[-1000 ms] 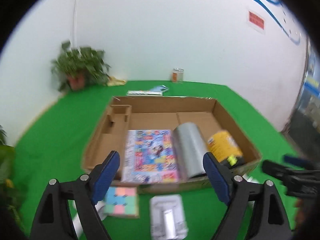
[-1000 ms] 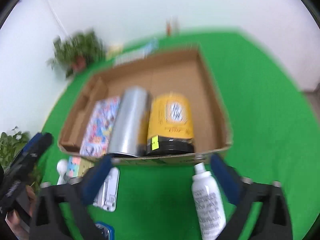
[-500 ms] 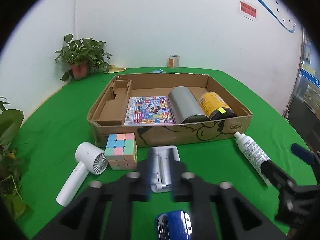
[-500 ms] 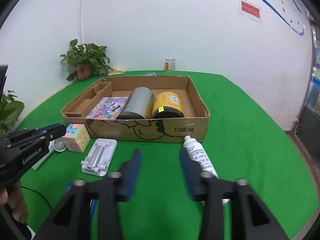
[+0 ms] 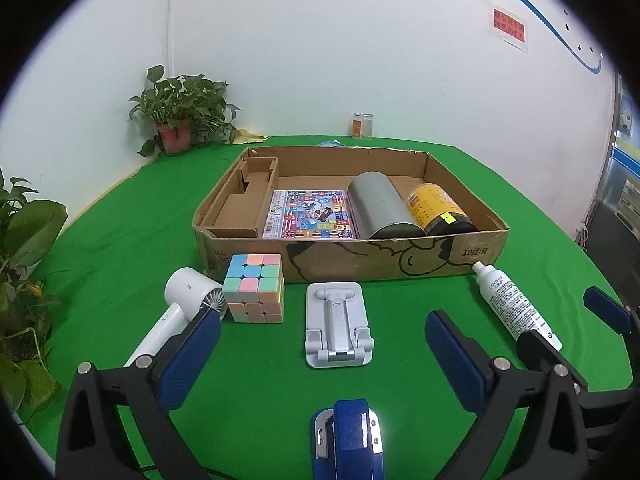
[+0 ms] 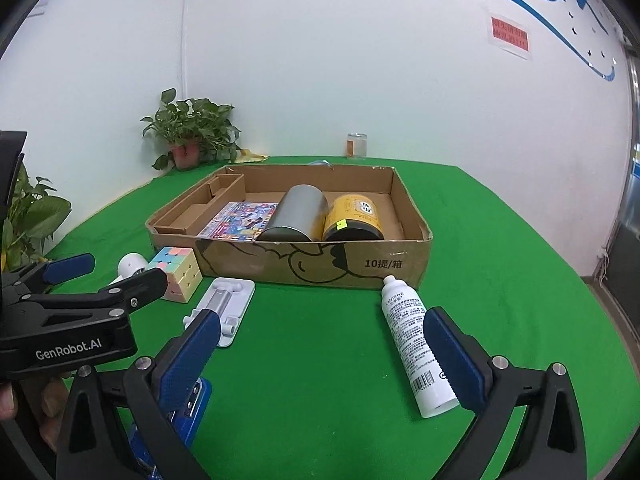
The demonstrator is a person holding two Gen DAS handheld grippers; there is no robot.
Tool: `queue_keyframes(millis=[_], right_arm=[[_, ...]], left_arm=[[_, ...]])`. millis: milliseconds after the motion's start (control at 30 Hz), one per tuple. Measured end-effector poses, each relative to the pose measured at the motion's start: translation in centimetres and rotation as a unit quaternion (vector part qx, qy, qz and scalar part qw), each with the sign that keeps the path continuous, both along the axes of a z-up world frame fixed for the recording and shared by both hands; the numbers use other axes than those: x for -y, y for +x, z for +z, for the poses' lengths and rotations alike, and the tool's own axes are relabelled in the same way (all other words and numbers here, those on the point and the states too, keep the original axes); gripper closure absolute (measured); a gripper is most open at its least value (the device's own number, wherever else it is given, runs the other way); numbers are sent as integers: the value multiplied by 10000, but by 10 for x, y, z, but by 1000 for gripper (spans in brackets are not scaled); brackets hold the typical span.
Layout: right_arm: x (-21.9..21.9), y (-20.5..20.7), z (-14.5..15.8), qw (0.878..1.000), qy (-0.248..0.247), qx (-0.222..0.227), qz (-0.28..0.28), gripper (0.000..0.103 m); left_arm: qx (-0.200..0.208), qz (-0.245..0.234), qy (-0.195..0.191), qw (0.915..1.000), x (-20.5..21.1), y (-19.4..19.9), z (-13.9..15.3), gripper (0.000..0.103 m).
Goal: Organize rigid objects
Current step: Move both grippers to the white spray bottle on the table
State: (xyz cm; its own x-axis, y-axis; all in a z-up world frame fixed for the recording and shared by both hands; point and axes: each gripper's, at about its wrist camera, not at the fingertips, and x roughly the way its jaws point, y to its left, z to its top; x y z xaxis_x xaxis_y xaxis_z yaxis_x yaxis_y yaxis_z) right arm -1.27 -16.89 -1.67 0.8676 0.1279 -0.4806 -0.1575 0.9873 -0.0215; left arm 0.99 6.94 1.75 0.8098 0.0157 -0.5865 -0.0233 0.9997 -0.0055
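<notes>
A cardboard box [image 5: 480,246] [image 6: 412,256] on the green table holds a colourful flat box [image 5: 310,220], a grey cylinder [image 5: 380,210] and a yellow can [image 5: 436,208]. In front of it lie a pastel cube [image 5: 254,294], a white hair dryer [image 5: 176,308], a grey phone stand [image 5: 338,330], a white bottle [image 5: 516,308] [image 6: 416,344] and a blue stapler [image 5: 348,440]. My left gripper [image 5: 324,364] is open and empty, above the stapler and just short of the phone stand. My right gripper [image 6: 320,360] is open and empty, with the bottle by its right finger.
A potted plant [image 5: 180,120] and a small glass jar [image 5: 362,126] stand at the table's back edge by the white wall. Leafy plants [image 5: 24,280] crowd the left edge. The table drops off on the right towards the floor.
Both grippers pulled back from over the box to a low spot in front of it. Both shut or nearly shut half a second ago and are open again now.
</notes>
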Motion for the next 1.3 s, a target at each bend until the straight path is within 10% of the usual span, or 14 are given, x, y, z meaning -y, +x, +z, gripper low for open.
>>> queue_keyframes(millis=[467,667,800,967,1300], right_arm=[[65,39,-23,9971,-183,-465,-578,3],[105,72,-58,9922,96,-1168,-429,17],[117,86,-84,9808,491,-1865,-306,57],[127,78,-91,9795,647,-1836,-513,58],[99,43,-89,9811,-1037,-1560,-474,59]], left_arm=[[-384,-183,-174,9989,14,10,-17,1],[-522,-400,-231,9976,28,17,-22,1],[-634,-540,-218,9963,40,23,-23,1],[-820,-744,-344,9933,52,30,-25,1],[-1128,-1059,-431,9870,77,46,-38,1]])
